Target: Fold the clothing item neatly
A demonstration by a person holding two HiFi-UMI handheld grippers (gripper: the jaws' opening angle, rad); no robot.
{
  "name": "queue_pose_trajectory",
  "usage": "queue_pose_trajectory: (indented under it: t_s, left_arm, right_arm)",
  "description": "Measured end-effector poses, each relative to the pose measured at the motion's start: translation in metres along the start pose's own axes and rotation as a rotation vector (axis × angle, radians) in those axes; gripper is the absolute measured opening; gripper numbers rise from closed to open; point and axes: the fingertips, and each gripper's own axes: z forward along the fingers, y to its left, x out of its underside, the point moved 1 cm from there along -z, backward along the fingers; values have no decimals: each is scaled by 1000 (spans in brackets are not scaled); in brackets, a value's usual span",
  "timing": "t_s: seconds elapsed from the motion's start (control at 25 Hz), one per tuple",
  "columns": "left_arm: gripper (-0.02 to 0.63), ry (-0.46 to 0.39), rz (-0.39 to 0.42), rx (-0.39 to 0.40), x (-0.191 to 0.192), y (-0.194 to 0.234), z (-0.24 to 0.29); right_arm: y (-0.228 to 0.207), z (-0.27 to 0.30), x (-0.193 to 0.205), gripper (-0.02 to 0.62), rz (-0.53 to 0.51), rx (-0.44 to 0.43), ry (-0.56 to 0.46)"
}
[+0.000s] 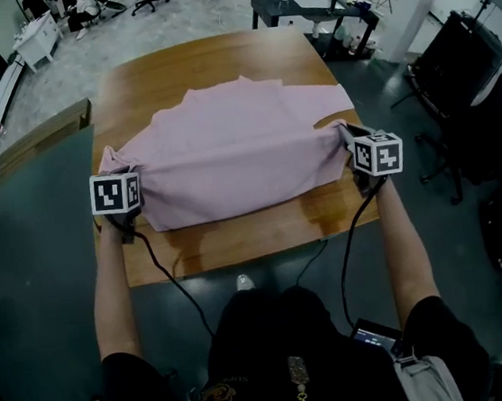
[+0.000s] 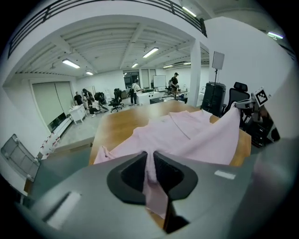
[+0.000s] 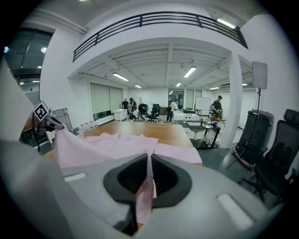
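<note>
A pale pink garment (image 1: 235,147) lies spread on the wooden table (image 1: 206,60), its near edge lifted and stretched between both grippers. My left gripper (image 1: 116,171) is shut on the garment's left corner; in the left gripper view pink cloth (image 2: 150,172) is pinched in the narrow slot between the jaws. My right gripper (image 1: 352,137) is shut on the right corner, and in the right gripper view a thin fold of cloth (image 3: 148,179) hangs from the closed jaws. Across the table the right gripper (image 2: 254,100) shows in the left gripper view, and the left gripper (image 3: 44,116) in the right gripper view.
A grey board (image 1: 40,257) adjoins the table's left side. Black office chairs (image 1: 467,78) stand to the right, with a dark desk (image 1: 309,11) beyond the table's far end. Cables (image 1: 165,274) hang from both grippers over the near edge. People and chairs fill the far room.
</note>
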Motion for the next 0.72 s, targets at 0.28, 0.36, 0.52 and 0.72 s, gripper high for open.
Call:
queue_pose_trajectory:
  t_s: [0.28, 0.36, 0.52, 0.72]
  left_arm:
    - [44, 88, 11, 53, -8, 18, 66]
    - [44, 117, 10, 57, -9, 19, 85]
    - [44, 180, -18, 54, -5, 27, 119]
    - [44, 258, -54, 41, 8, 39, 160]
  right_arm:
    - [-12, 65, -8, 20, 0, 7, 70]
    - [-19, 84, -2, 20, 4, 1, 102]
    - [-24, 120, 8, 20, 29, -32, 170]
    - [-26, 168, 30, 21, 38, -80, 276]
